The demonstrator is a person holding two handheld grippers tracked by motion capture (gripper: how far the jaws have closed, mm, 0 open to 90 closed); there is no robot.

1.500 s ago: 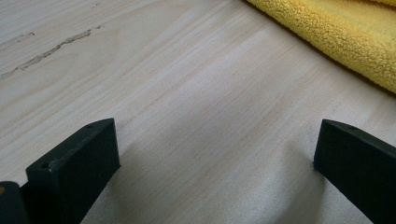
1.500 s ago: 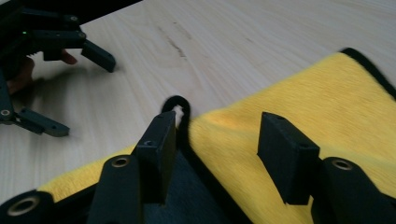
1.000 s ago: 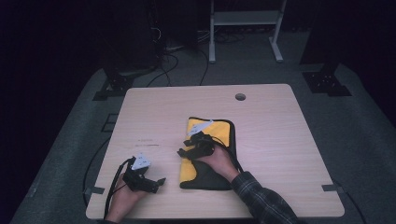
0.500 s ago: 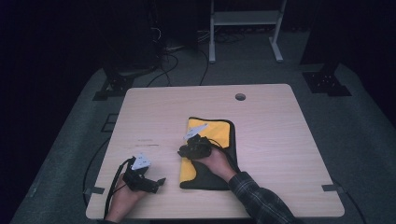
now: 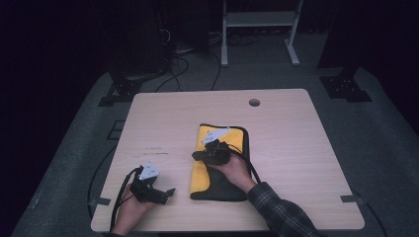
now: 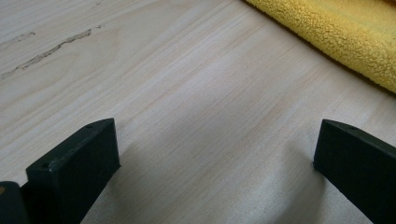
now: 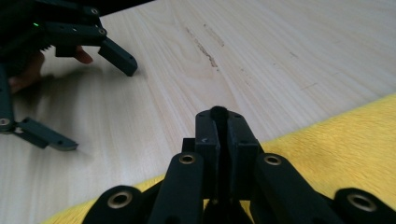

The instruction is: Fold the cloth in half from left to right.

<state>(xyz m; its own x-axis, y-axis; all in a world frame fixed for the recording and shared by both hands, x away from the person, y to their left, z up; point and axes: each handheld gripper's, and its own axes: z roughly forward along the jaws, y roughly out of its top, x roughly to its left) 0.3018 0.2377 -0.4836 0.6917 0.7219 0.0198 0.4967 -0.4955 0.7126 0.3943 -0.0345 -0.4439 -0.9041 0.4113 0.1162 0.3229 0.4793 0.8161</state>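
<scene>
Pale wood table (image 5: 296, 148) on grey floor (image 5: 375, 128), dark room, yellow cloth (image 5: 203, 168) mid-table, right gripper (image 7: 219, 112) over it, jaws just closing, clamped on dark edge, left gripper (image 5: 168, 192) apart, beside cloth.

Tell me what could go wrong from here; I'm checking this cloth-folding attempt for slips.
The right gripper has just closed its jaws over the left edge of the folded yellow fleece cloth with dark trim. Whether fabric sits between the jaws cannot be told, so a lift may come up empty or catch one layer and undo the fold. The left gripper, open, rests on the pale wooden table apart from the cloth, so nothing pins it against sliding.
</scene>
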